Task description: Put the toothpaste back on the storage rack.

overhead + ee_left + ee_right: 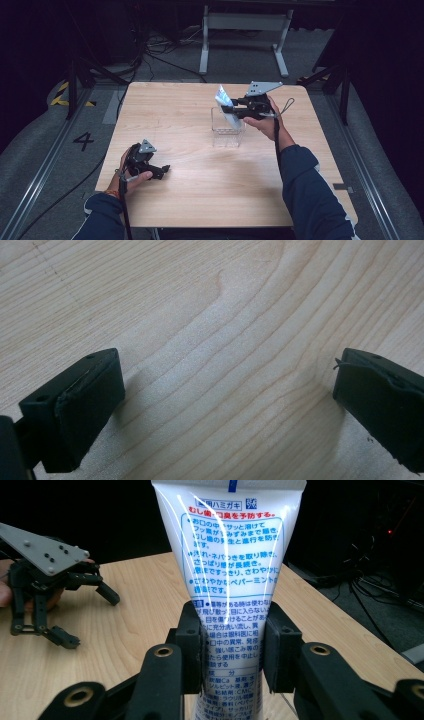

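Note:
A white toothpaste tube (232,565) with blue and red Japanese print stands between the jaws of my right gripper (233,645), which is shut on it. In the high view my right gripper (235,111) holds the tube (223,97) tilted over a clear plastic box (227,132), its lower end inside the box opening. My left gripper (162,171) rests low over the near left of the wooden table (200,195), open. In its own view its jaws stand wide apart over bare wood, one pad (82,410) at left. The left gripper (75,615) lies far off in the right gripper view.
The clear box stands at mid-table, slightly right of centre. Beyond the far edge are a metal frame stand (245,30), cables on the grey floor and dark tripod legs (80,75). Floor rails (45,170) run along both sides.

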